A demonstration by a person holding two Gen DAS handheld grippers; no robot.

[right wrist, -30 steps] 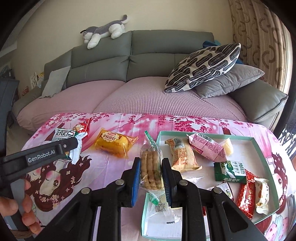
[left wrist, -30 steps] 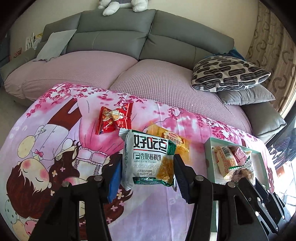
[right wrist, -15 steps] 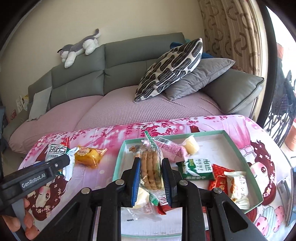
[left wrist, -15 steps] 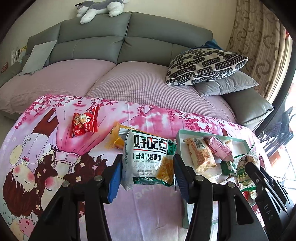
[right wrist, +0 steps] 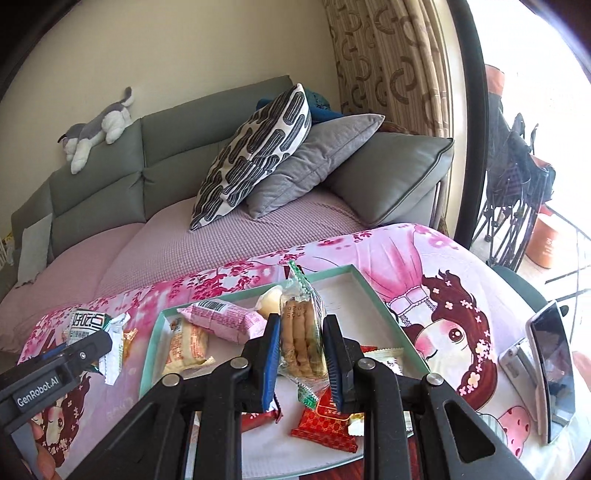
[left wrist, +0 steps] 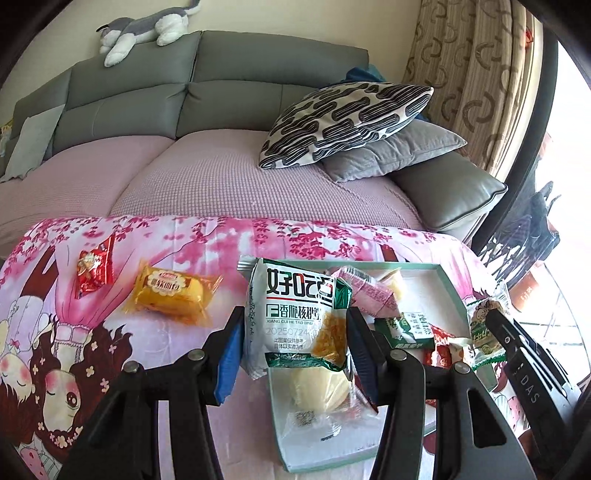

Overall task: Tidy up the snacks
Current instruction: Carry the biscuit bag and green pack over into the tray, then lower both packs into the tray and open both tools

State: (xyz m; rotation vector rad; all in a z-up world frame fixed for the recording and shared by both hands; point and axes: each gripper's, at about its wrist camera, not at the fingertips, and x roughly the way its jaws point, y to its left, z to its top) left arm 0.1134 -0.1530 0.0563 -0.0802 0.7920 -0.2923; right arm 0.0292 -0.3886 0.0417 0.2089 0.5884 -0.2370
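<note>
My left gripper [left wrist: 295, 347] is shut on a white and green snack bag [left wrist: 295, 314], held upright over the left edge of the teal tray [left wrist: 448, 284]. My right gripper [right wrist: 301, 354] is shut on a clear packet of biscuit sticks [right wrist: 301, 332], held above the middle of the same tray [right wrist: 153, 343]. Several snacks lie in the tray: a pink pack [right wrist: 225, 317], a green carton [left wrist: 410, 328], red packs [right wrist: 325, 424]. On the cloth to the left lie a yellow cake pack [left wrist: 171, 291] and a red pack [left wrist: 94, 271].
The table wears a pink cartoon cloth [left wrist: 184, 243]. Behind it stands a grey sofa with a patterned cushion [left wrist: 343, 122] and a plush toy [left wrist: 144, 31]. A phone on a stand [right wrist: 550, 369] sits at the table's right edge. A hand [right wrist: 40, 458] holds the left gripper.
Both grippers have swung to the right with their snacks. The left bag has come from over the cloth to the tray's left edge; the right packet has gone further over the tray.
</note>
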